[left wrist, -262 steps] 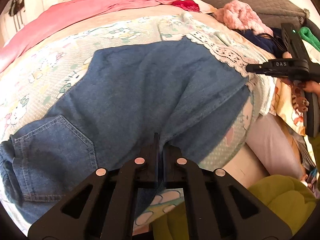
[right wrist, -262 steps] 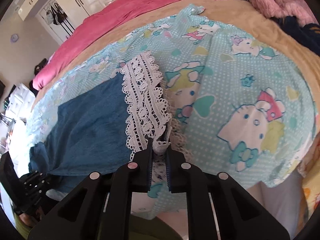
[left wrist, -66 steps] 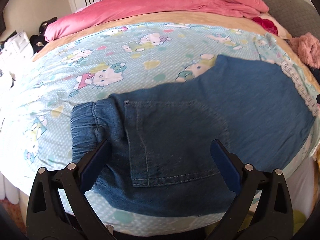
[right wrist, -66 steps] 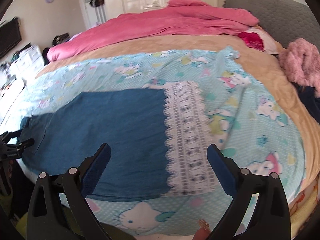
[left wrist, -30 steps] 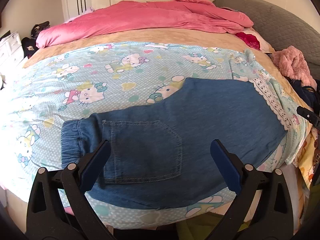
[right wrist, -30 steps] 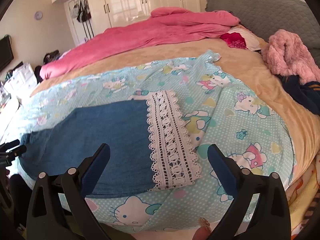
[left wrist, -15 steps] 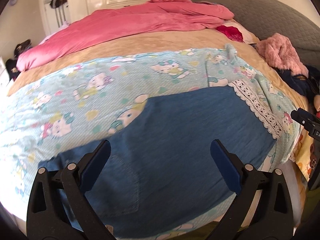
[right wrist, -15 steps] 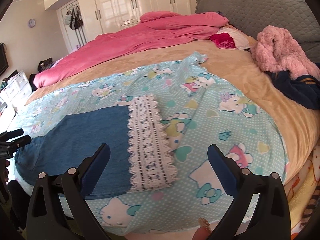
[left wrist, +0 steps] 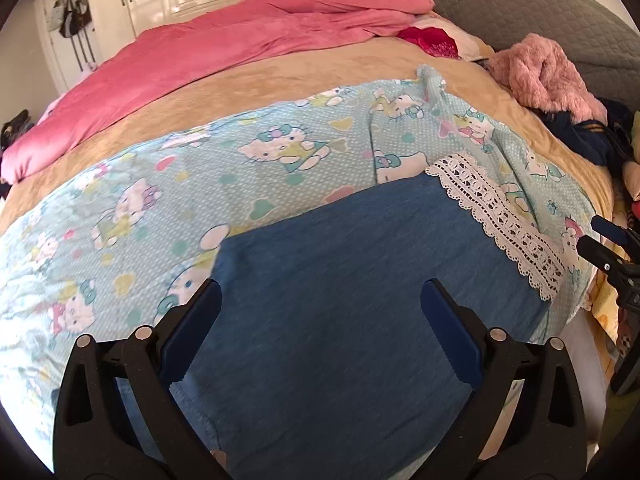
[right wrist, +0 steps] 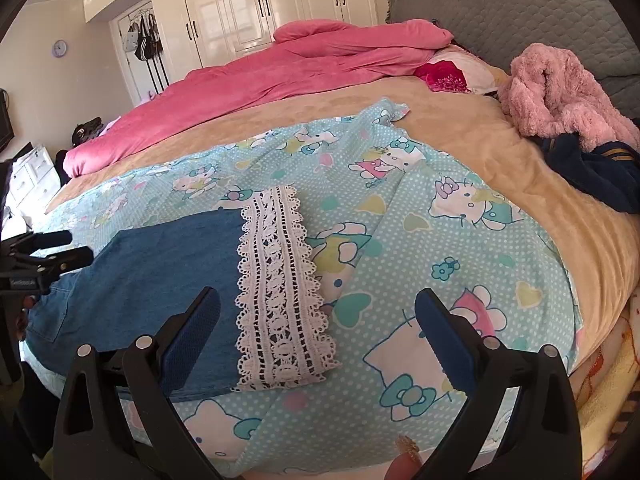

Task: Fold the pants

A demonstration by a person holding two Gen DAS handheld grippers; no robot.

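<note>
Blue denim pants (left wrist: 352, 292) lie flat along the near edge of the bed on a light blue cartoon-cat sheet (left wrist: 280, 148). Their leg end has a white lace hem (left wrist: 500, 224), at the right in the left wrist view. In the right wrist view the pants (right wrist: 160, 276) and lace hem (right wrist: 280, 288) lie left of centre. My left gripper (left wrist: 320, 320) is open and empty above the pants' middle. My right gripper (right wrist: 316, 328) is open and empty above the lace hem. Each gripper shows at the edge of the other's view, the right one (left wrist: 612, 248) and the left one (right wrist: 44, 256).
A pink duvet (right wrist: 280, 68) is bunched at the far side of the bed. A fluffy pink garment (right wrist: 560, 92) and dark blue clothes (right wrist: 600, 168) lie at the right by the grey headboard (right wrist: 520, 8). White wardrobes (right wrist: 256, 8) stand behind.
Both grippers have let go and opened since the oldest frames. In the last second the left view has swung right, from waistband and pocket to the pants' middle; the right view has risen slightly.
</note>
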